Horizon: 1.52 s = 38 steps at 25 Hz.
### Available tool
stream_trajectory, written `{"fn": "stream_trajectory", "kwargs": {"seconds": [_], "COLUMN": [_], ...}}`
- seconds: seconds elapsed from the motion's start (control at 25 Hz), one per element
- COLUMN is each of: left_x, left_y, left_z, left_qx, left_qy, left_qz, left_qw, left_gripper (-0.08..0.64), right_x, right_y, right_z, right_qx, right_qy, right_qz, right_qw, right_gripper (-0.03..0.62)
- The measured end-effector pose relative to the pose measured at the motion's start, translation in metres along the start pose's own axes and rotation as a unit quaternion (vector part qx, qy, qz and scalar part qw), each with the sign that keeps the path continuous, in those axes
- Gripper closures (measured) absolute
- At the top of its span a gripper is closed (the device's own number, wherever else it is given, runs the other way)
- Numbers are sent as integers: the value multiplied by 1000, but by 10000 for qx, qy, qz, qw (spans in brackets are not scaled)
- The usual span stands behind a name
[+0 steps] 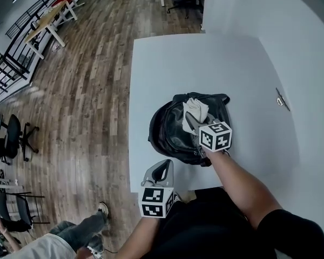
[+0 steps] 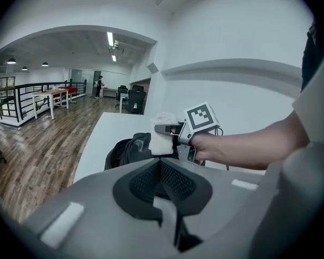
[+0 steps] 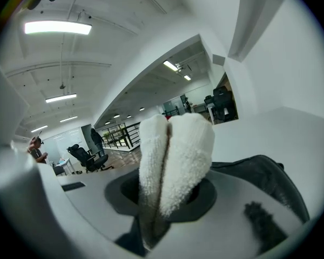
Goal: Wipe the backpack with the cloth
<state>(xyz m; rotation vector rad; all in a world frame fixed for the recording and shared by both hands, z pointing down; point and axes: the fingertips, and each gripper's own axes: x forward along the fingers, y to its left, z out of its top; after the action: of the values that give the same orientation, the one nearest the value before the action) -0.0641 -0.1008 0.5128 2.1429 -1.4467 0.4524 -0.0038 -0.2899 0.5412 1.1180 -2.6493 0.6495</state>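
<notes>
Where the head view looks down, a black leather backpack (image 1: 173, 134) lies on its side on the white rectangular desk (image 1: 205, 63), close to the near edge and nearer the left near corner than the right. The right gripper (image 1: 192, 118) reaches over the bag from the near side, its jaws clamped on a folded white terry cloth (image 1: 196, 108). The cloth appears to rest on the backpack's upper far part, though the gripper hides the contact itself. The left gripper (image 1: 161, 169) hovers at the desk's near edge, just beside the bag and clear of it.

In the left gripper view, the left gripper's (image 2: 163, 201) jaws are pressed together with nothing between them. Beyond them the backpack (image 2: 127, 150) sits on the desk (image 2: 108, 131), with the cloth (image 2: 162, 139) held against its top.

In the right gripper view, the cloth (image 3: 175, 155) stands doubled between the closed jaws, filling the middle. The backpack's (image 3: 270, 177) dark leather shows just behind, at the lower right.
</notes>
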Motion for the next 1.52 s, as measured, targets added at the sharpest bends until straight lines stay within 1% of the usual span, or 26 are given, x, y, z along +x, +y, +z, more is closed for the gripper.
{"fn": "stream_trajectory", "kwargs": {"seconds": [0.76,1.52], "left_x": [18,27], "left_y": [-33,-65], "left_z": [7,12], "left_qx": [222,482], "left_qy": [71,107], "left_qz": [-337,-691], "left_qw": [9992,9964], "left_gripper": [552,552], "right_x": [-53,-122], "right_y": [-61,-121], "right_z": [20,33], "right_qx": [108,271], "right_qy": [-350,-698], "right_qz": [-595,-1327], "right_qw": [9976,9883], "right_gripper": [508,508]}}
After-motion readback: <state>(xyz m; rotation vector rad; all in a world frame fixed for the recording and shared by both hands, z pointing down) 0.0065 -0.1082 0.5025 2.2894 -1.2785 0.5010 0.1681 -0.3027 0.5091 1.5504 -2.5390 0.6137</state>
